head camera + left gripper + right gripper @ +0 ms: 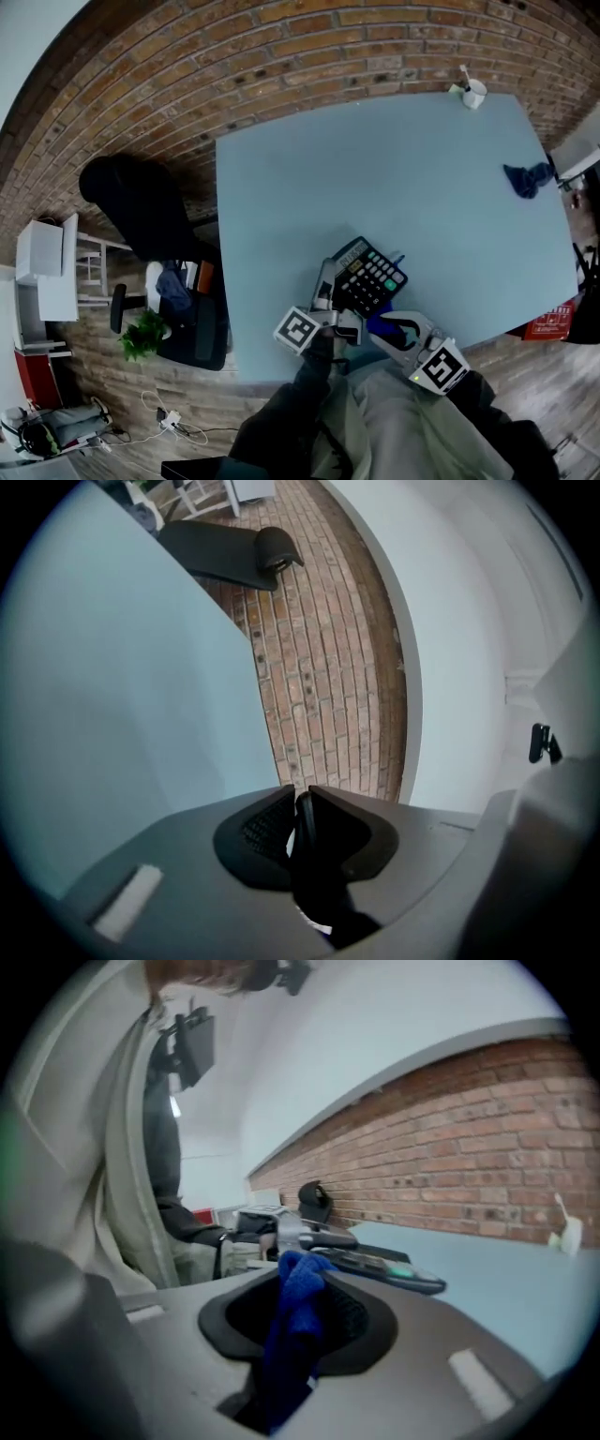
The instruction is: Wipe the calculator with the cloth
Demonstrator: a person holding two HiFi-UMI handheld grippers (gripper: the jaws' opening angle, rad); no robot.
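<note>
The black calculator [368,274] with light keys is lifted off the blue table [375,169] near its front edge. My left gripper [328,287] is shut on the calculator's left edge, which shows as a thin dark slab [306,841] between the pads in the left gripper view. My right gripper [394,330] is shut on a bright blue cloth [382,326], just below and in front of the calculator. In the right gripper view the cloth [298,1312] bunches up between the jaws. The calculator [380,1267] lies level just beyond it.
A second dark blue cloth [526,178] lies near the table's right edge. A small white holder [473,93] stands at the far right corner. A black office chair [141,202] and a potted plant [143,334] stand left of the table on the brick floor.
</note>
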